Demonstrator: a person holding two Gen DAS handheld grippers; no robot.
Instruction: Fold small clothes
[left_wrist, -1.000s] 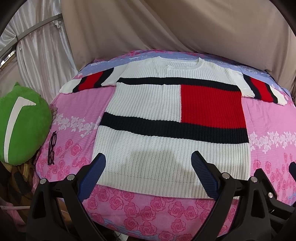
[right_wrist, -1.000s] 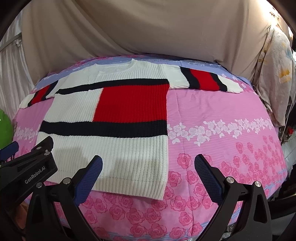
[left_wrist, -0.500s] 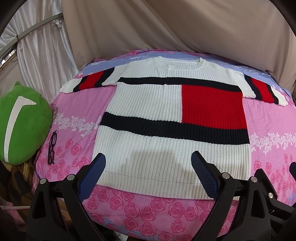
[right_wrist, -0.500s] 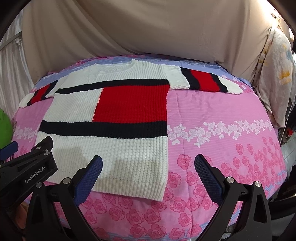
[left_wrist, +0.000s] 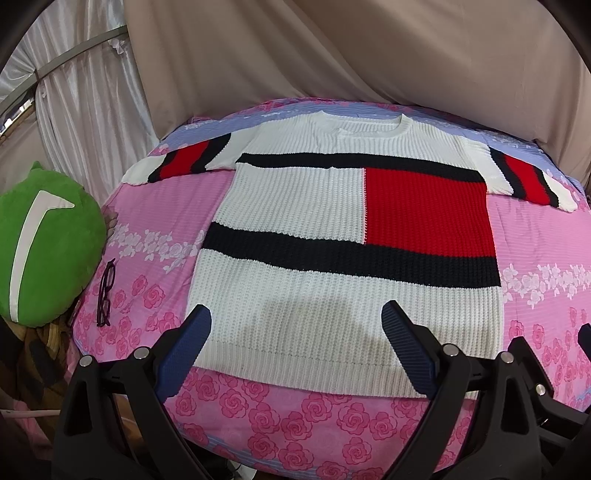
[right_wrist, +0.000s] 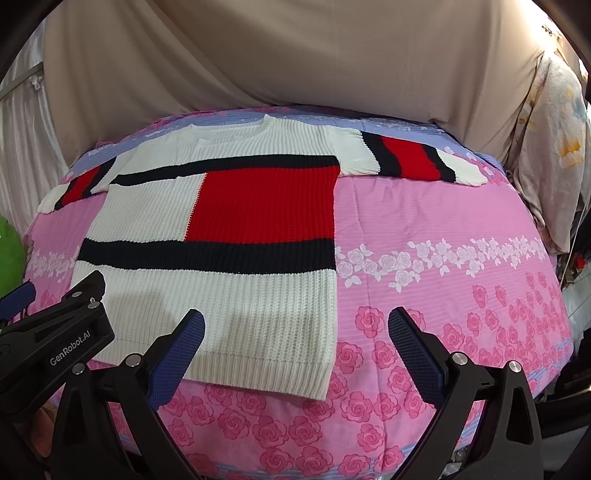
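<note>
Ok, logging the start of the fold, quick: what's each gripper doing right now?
Left gripper: open, holding nothing, above the white knitted sweater's hem.
Right gripper: open, holding nothing, above the sweater's near right corner.

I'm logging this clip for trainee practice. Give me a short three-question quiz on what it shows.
1. True or false: the sweater lies flat with both sleeves spread out.
2. Which best describes the left gripper and right gripper? A) both open, holding nothing B) both shut on the hem C) one holds a sleeve
3. What lies on the bedsheet between the sweater and the green plush cushion?

Key: 1 true; 2 A; 3 glasses.
</note>
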